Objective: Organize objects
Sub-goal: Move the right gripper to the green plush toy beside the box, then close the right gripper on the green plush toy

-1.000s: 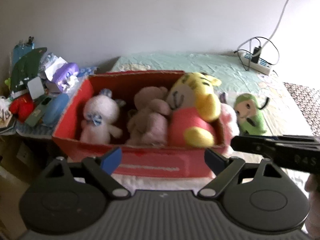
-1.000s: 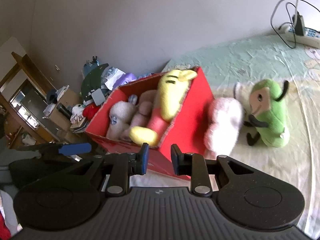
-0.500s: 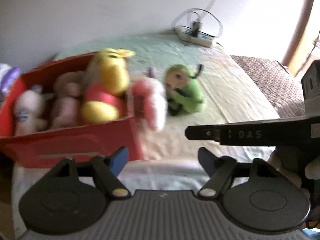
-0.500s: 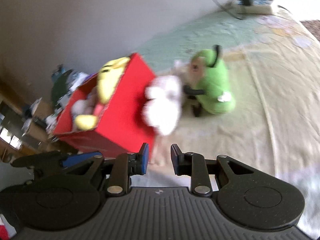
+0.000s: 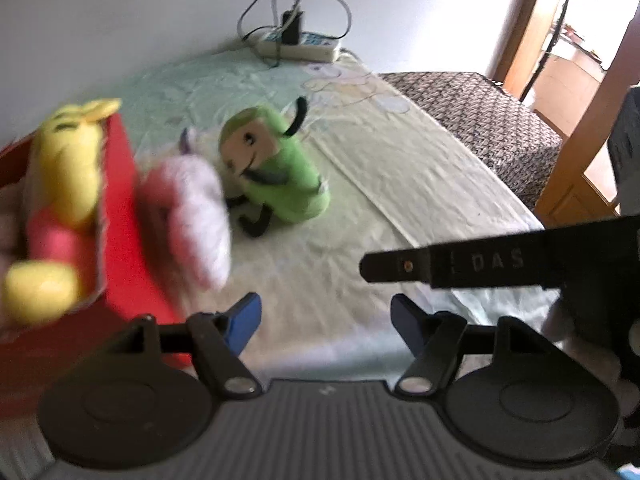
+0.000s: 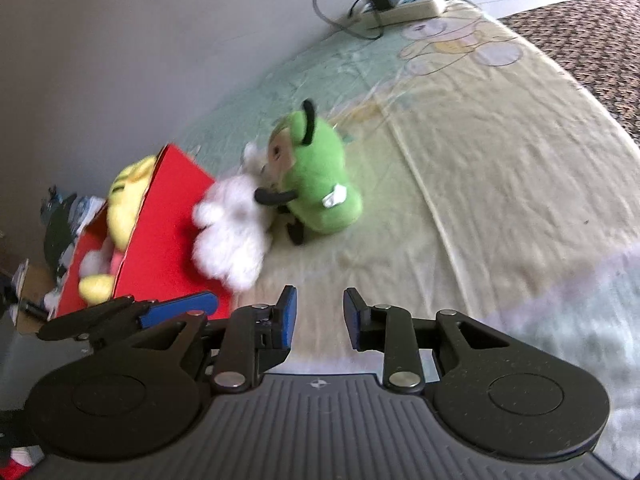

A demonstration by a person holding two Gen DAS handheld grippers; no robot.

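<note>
Left gripper point(image 5: 325, 320) opening, empty – right gripper point(image 6: 318, 312) opening, empty; green plush point(image 6: 320, 184) beside red box point(image 6: 168, 232).

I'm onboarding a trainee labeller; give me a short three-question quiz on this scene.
1. True or false: the green plush lies inside the red box.
2. Which toy leans on the box's outer wall? A) yellow plush B) white plush C) power strip
3. Fill in: between the fingers of the left gripper and the right gripper there is ____.

Key: 1 false, it stands on the bed sheet; 2 B; 3 nothing.
</note>
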